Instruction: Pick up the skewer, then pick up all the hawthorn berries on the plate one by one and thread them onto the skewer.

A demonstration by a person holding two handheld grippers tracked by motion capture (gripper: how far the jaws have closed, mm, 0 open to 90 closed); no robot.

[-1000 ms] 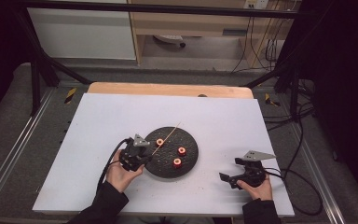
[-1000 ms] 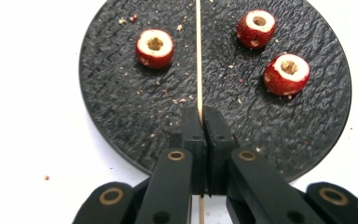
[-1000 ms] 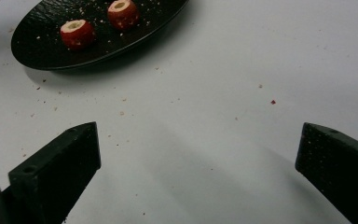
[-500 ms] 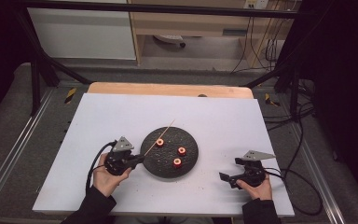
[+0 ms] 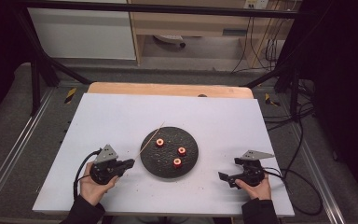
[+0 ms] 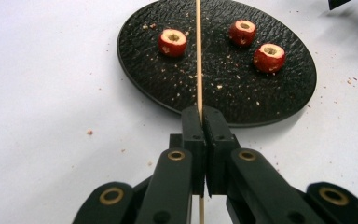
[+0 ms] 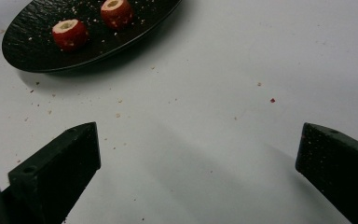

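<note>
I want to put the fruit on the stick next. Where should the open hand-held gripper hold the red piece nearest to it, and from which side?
Probably grip the nearest red piece across its round red sides, keeping the cored hole clear for the skewer. The right hand-held gripper should come from the plate's right edge, since the piece stands there hole up.

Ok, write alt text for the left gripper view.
The left gripper, jaws shut, clamps a thin wooden skewer that runs straight ahead over a round black plate. Three cored red fruit pieces sit on the crumb-strewn plate, which rests on a white table.
</note>
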